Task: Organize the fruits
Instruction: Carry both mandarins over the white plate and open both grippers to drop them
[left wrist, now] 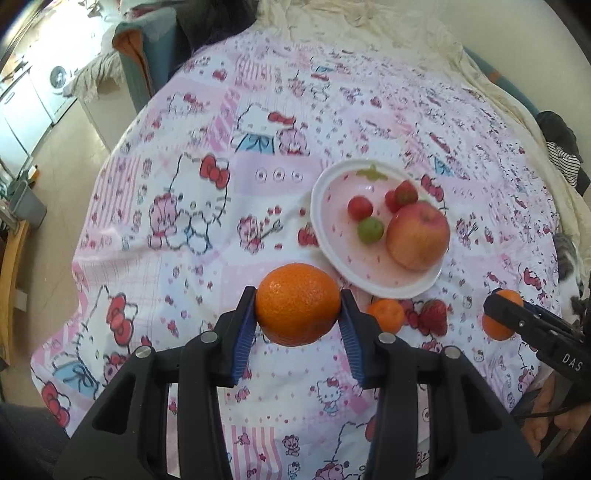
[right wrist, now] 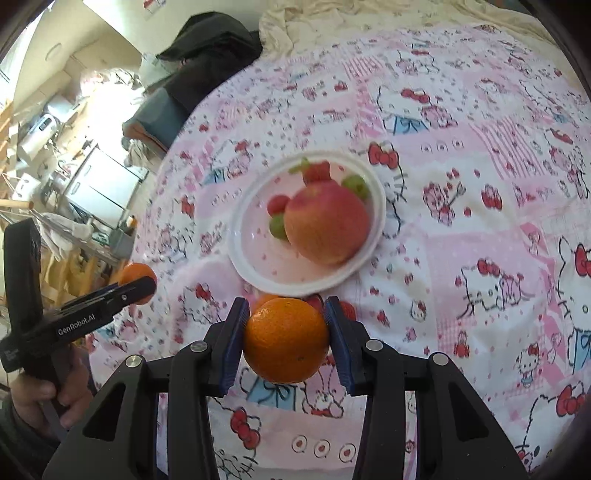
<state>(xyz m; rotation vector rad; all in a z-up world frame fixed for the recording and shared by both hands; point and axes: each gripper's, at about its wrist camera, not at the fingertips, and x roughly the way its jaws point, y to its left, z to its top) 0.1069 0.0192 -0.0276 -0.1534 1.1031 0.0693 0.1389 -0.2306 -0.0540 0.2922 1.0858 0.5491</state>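
My left gripper [left wrist: 297,306] is shut on an orange [left wrist: 297,303], held above the cloth near the plate's front edge. My right gripper [right wrist: 284,332] is shut on another orange [right wrist: 286,339], also just in front of the plate. The white-rimmed pink plate [left wrist: 334,254] holds an apple [left wrist: 418,236], a strawberry [left wrist: 405,192], a red grape [left wrist: 359,207] and a green grape [left wrist: 370,229]. A small mandarin [left wrist: 386,314] and a strawberry [left wrist: 433,316] lie on the cloth in front of the plate. The right gripper with its orange [left wrist: 499,325] shows at the left wrist view's right.
A Hello Kitty patterned cloth [left wrist: 207,206] covers the table. The table's left edge drops to the floor with a grey bin [left wrist: 27,203]. Cream fabric [left wrist: 369,26] lies at the far side. The left gripper and hand [right wrist: 74,317] show at the right wrist view's left.
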